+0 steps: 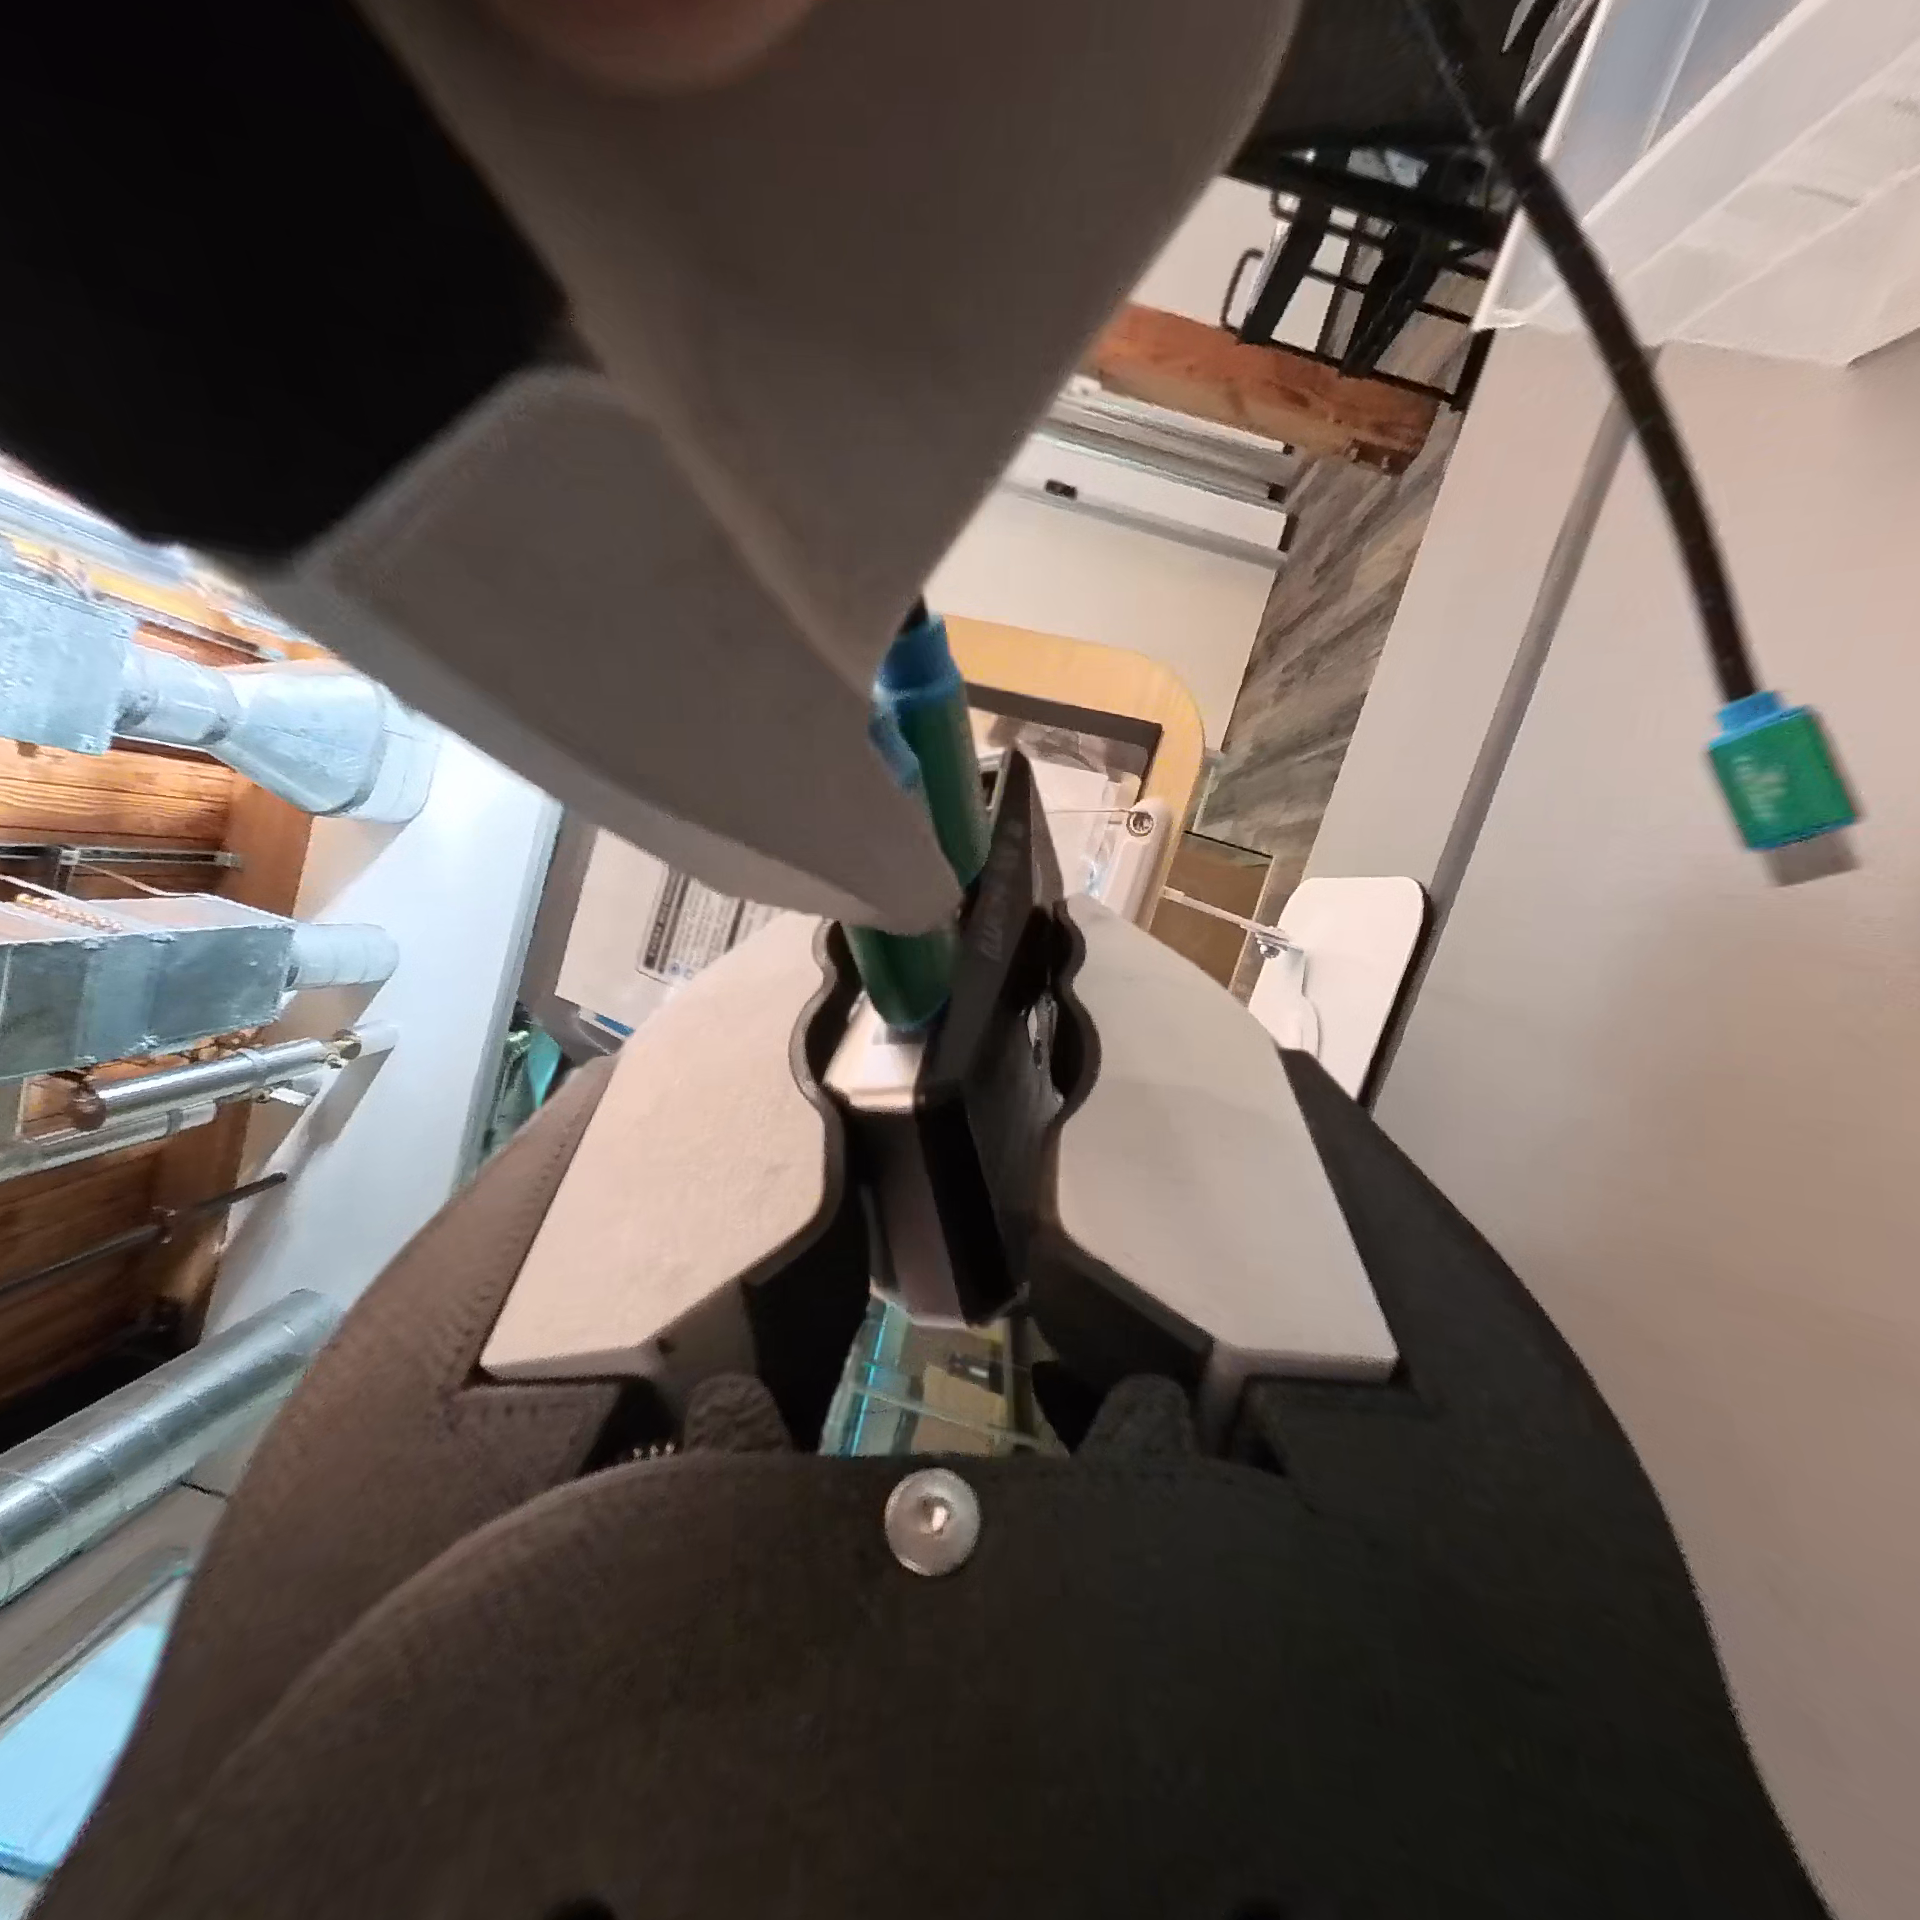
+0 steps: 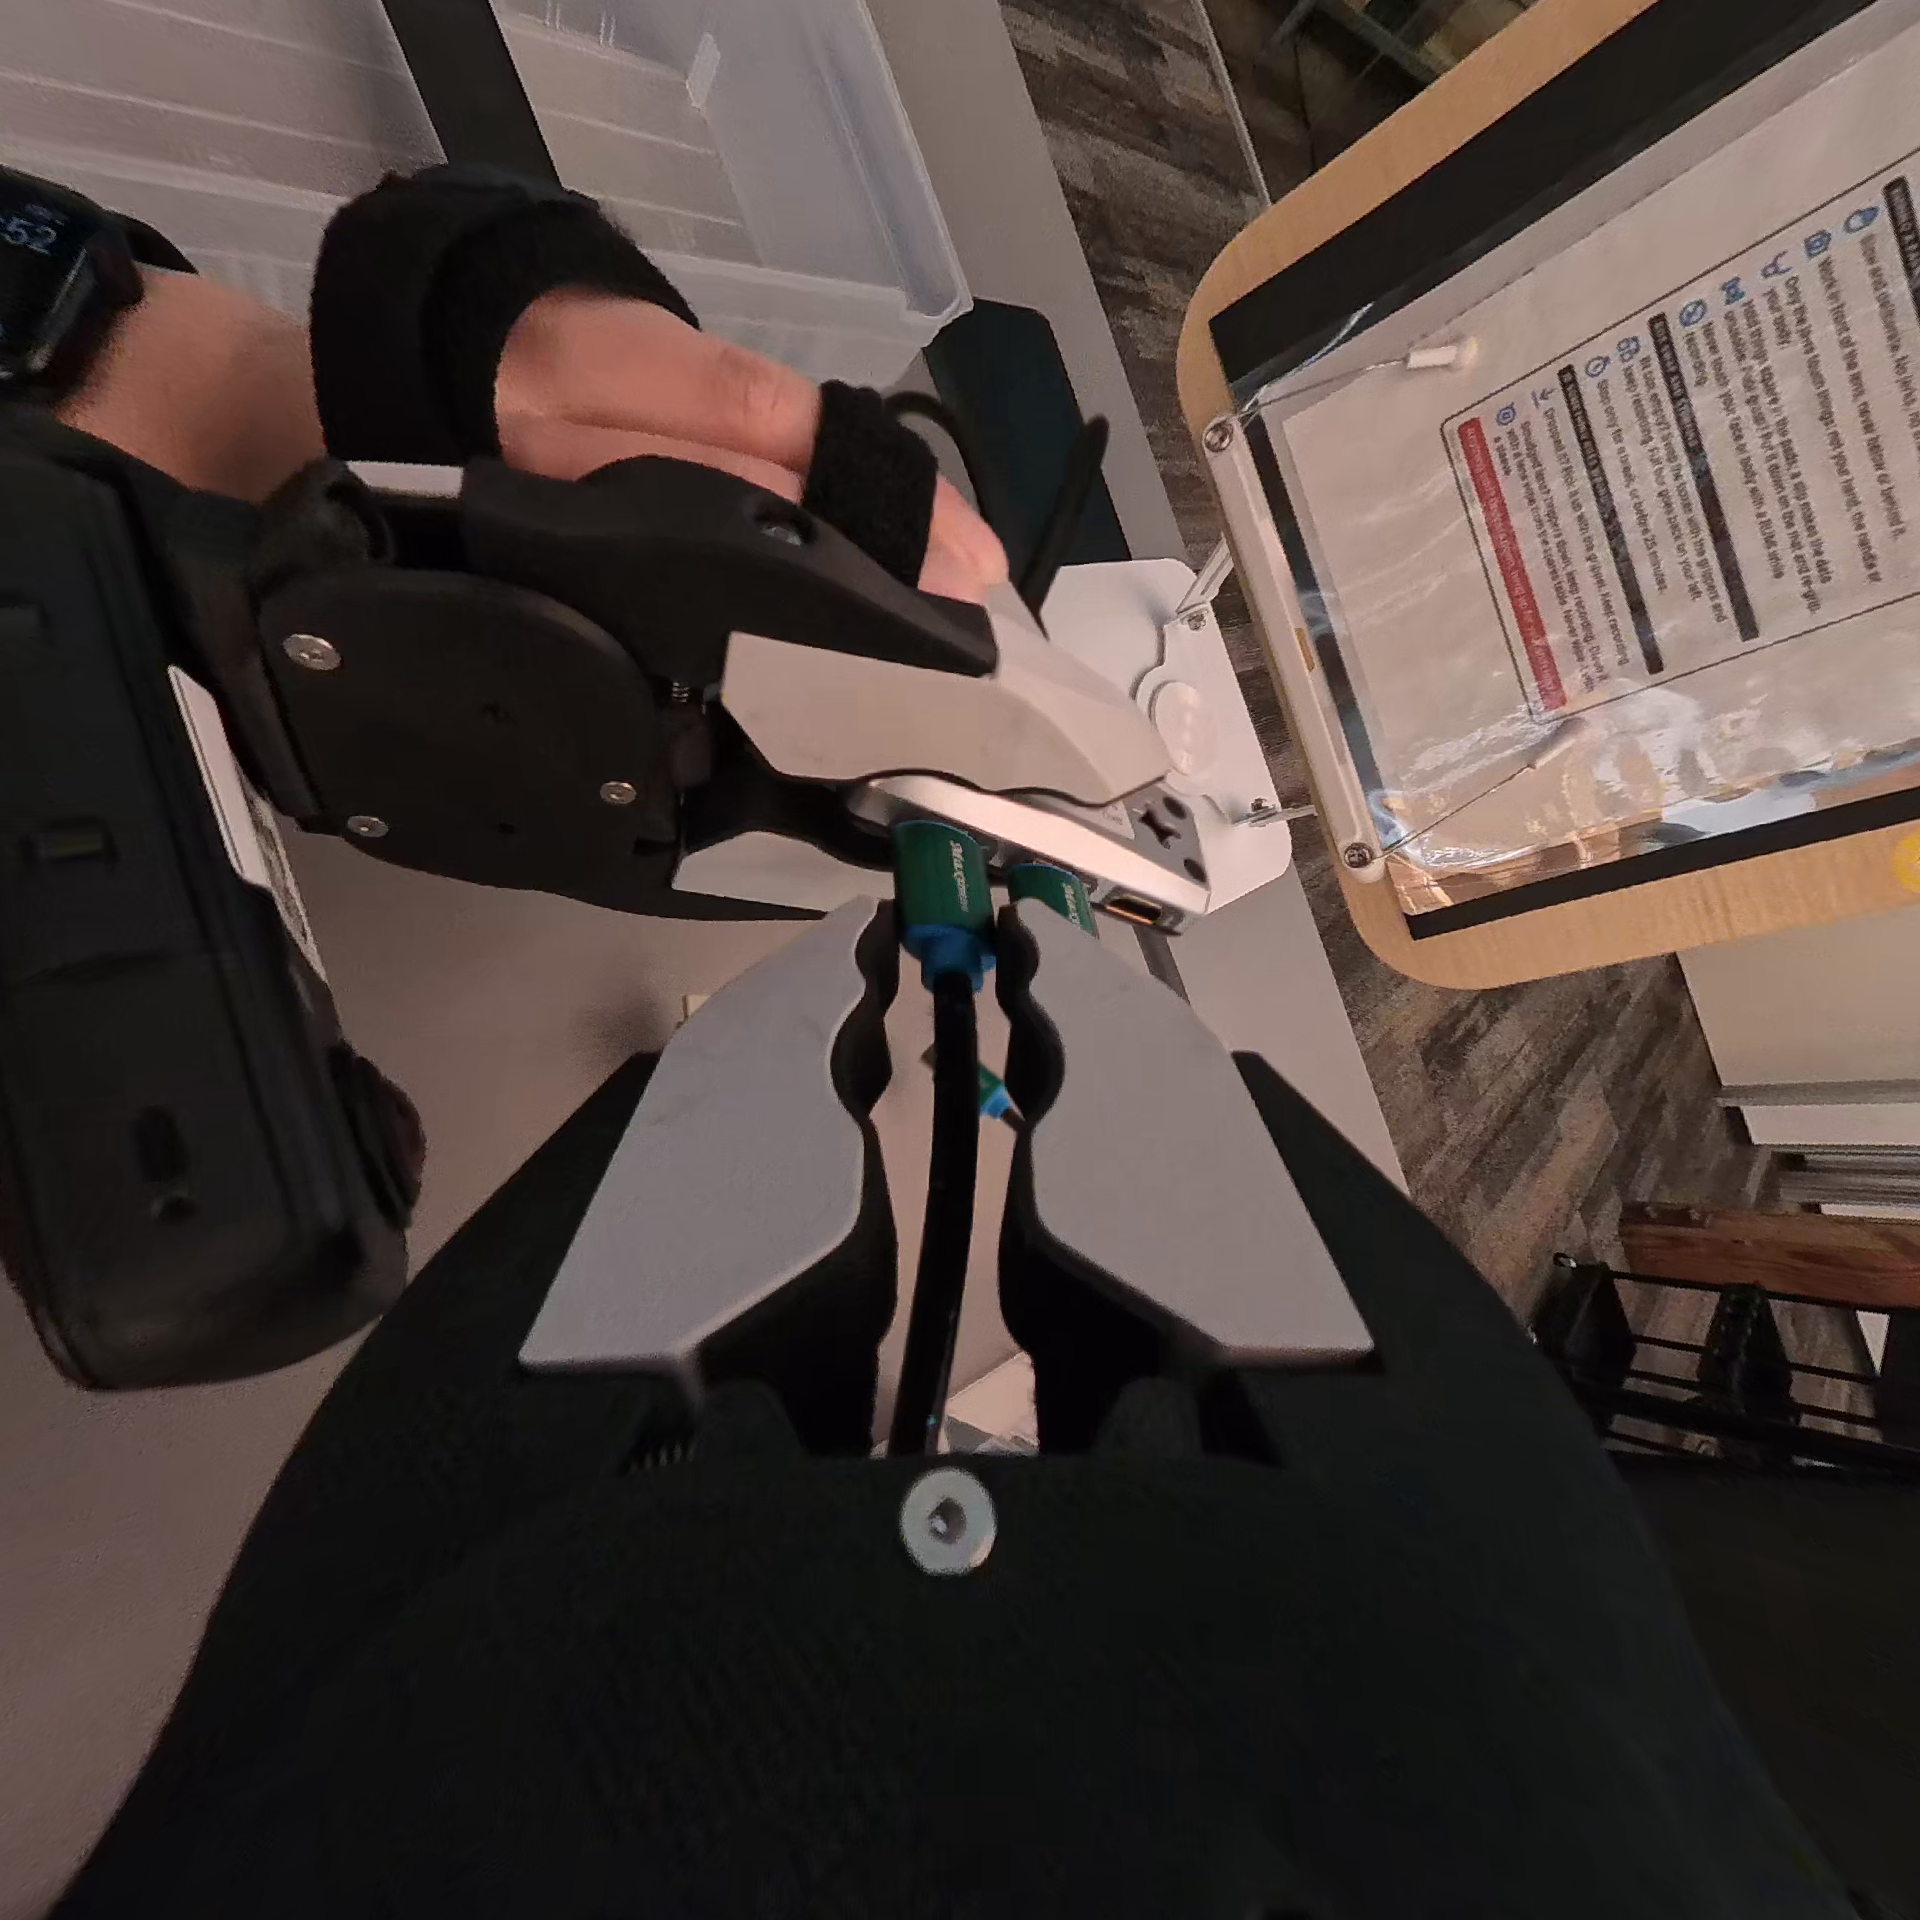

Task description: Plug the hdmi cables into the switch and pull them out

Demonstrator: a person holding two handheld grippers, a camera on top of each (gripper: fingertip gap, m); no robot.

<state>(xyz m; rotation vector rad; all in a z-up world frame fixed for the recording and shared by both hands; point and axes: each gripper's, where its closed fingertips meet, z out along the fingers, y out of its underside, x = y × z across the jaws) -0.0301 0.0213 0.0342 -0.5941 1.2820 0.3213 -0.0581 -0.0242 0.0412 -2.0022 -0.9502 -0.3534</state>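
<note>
Silver and flat, the switch [image 2: 1049, 831] sat clamped in the left gripper [image 1: 940, 997] fingers, held off the worktop. Right gripper [image 2: 940, 961] fingers pinched the blue collar of a green plug [image 2: 932, 873] seated in it; another green plug [image 1: 1782, 784] dangled free nearby.

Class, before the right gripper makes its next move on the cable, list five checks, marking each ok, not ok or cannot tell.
1. The left gripper clamps the switch: ok.
2. The right gripper is closed on the blue collar of the near plug: ok.
3. The near plug is fully seated: cannot tell.
4. The second plug sits in the neighbouring port: ok.
5. The third cable hangs apart from the switch: ok.
</note>
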